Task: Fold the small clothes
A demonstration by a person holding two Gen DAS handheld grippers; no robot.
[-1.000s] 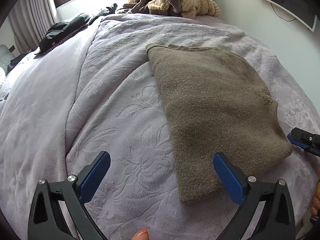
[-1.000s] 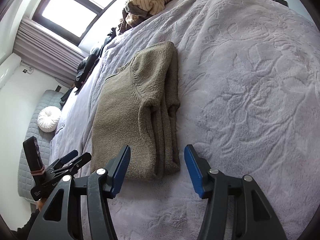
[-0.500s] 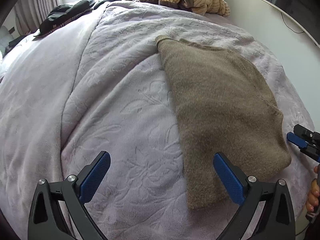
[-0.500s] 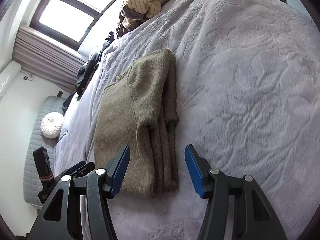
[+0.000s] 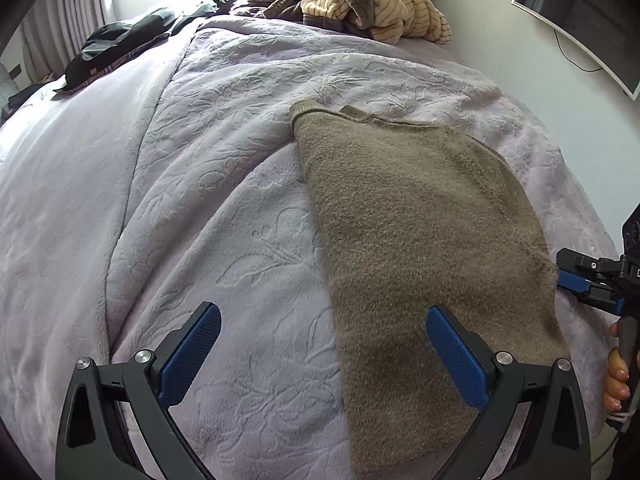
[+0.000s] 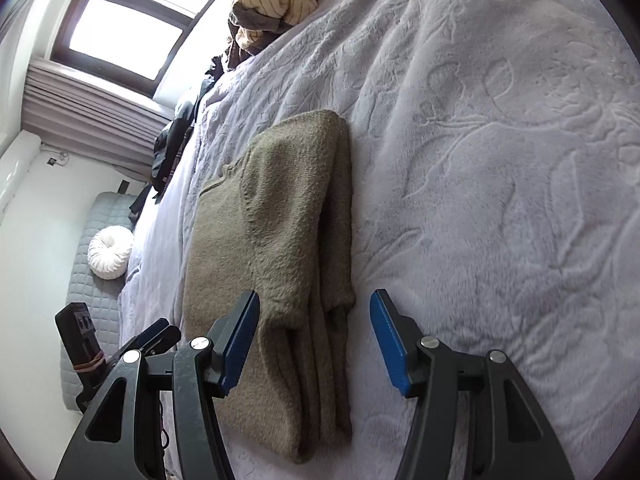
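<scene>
From my left wrist view, the olive sweater [image 5: 424, 256] runs off the bottom edge, so I can't see its near hem. The right gripper [image 5: 576, 284] pokes in at the frame's right edge; most of it is cut off. The wall screen [image 5: 584, 16] is clipped at the top right corner. The clothes pile [image 5: 360, 8] at the bed's far edge is too jumbled to separate.
</scene>
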